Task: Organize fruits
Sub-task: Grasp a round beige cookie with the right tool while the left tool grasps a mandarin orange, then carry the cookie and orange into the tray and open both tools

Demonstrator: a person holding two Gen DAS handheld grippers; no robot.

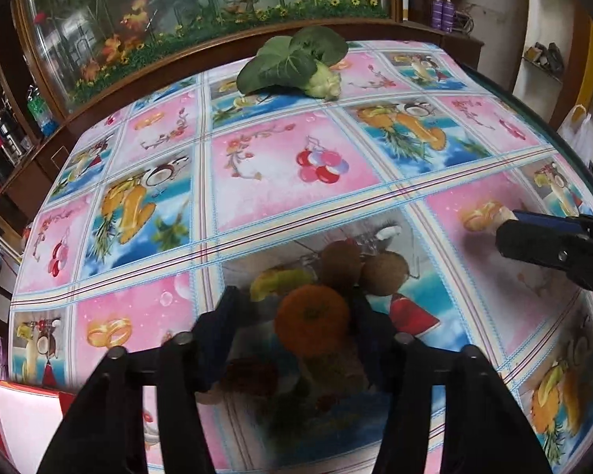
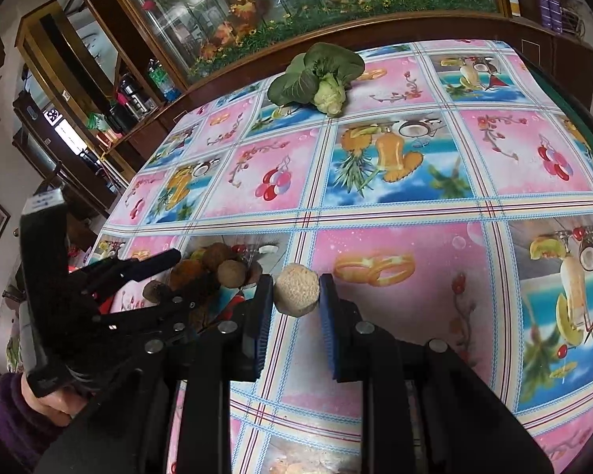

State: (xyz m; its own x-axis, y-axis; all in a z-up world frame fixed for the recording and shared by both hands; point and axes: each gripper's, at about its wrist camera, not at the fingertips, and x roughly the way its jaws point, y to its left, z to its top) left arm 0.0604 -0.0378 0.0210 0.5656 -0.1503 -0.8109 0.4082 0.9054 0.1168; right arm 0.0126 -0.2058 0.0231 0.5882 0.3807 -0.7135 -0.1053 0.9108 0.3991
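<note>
L gripper (image 2: 154,272) hangs over the fruit pile near the table's (image 2: 395,205) front-left edge: orange (image 1: 312,324), two kiwis (image 1: 340,262), prob a banana (image 1: 276,282), all in some clear container. Tongs wide around the orange, can't tell if touching. R gripper (image 2: 296,296): tongs narrow around a beige round fruit (image 2: 297,287), gap each side. Bok choy (image 2: 316,77) at far edge.
</note>
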